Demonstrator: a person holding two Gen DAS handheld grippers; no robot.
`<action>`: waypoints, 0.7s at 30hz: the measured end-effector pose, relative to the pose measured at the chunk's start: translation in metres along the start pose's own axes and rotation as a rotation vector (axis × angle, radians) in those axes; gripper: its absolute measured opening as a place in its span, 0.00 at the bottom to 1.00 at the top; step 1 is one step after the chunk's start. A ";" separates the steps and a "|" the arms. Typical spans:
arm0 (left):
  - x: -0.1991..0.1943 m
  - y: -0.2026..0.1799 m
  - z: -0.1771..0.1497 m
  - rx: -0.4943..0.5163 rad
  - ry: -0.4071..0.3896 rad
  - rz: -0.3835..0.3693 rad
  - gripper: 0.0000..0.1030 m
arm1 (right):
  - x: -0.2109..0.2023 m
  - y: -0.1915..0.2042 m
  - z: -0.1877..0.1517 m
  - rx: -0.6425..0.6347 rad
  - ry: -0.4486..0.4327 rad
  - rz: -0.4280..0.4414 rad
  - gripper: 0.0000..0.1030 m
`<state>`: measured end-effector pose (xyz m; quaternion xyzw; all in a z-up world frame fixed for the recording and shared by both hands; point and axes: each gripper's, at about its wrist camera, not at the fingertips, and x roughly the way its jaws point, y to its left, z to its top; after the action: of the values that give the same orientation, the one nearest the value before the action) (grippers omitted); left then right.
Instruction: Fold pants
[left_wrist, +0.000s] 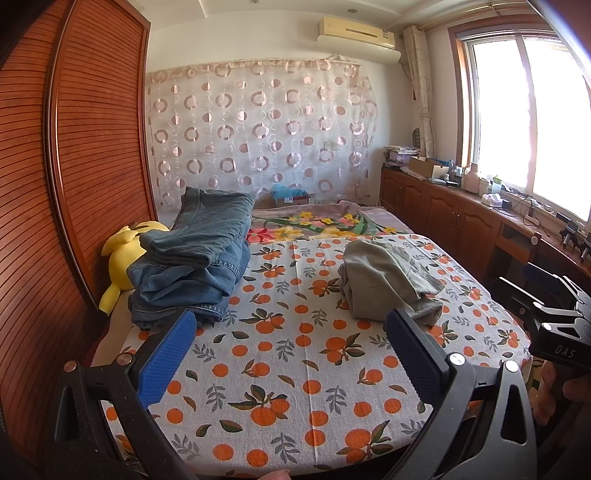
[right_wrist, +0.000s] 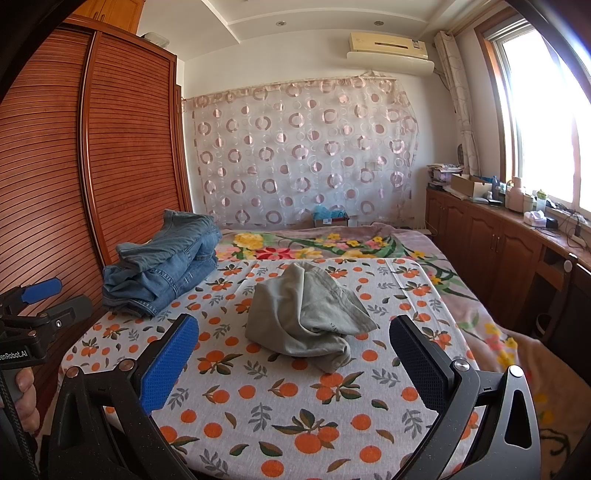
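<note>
A crumpled pair of grey-green pants (left_wrist: 388, 280) lies in a heap on the orange-print sheet (left_wrist: 288, 369); it also shows in the right wrist view (right_wrist: 306, 314), on the same sheet (right_wrist: 295, 398). My left gripper (left_wrist: 291, 332) is open and empty, above the sheet near its front edge, well short of the pants. My right gripper (right_wrist: 293, 338) is open and empty, with the pants just beyond its fingertips. Each gripper shows at the edge of the other's view: the right one (left_wrist: 554, 314) and the left one (right_wrist: 40, 295).
A stack of folded blue jeans (left_wrist: 195, 258) (right_wrist: 162, 262) sits at the sheet's back left, beside a yellow plush toy (left_wrist: 125, 254). A wooden wardrobe (left_wrist: 74, 184) stands on the left. A floral blanket (right_wrist: 332, 243) lies behind. Cabinets (right_wrist: 498, 240) run under the window at right.
</note>
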<state>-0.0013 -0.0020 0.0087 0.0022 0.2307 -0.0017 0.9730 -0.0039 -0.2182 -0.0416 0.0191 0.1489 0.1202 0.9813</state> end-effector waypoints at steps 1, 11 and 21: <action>-0.001 0.000 0.001 0.000 0.000 0.000 1.00 | 0.000 0.000 0.000 0.000 0.000 0.000 1.00; 0.000 0.000 0.000 -0.001 0.000 0.000 1.00 | -0.001 0.002 0.000 -0.002 -0.001 0.001 1.00; -0.004 -0.003 0.002 0.000 0.005 0.000 1.00 | -0.002 0.002 -0.002 0.000 0.008 0.004 1.00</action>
<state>-0.0037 -0.0055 0.0124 0.0021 0.2330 -0.0019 0.9725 -0.0067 -0.2164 -0.0424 0.0190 0.1525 0.1221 0.9805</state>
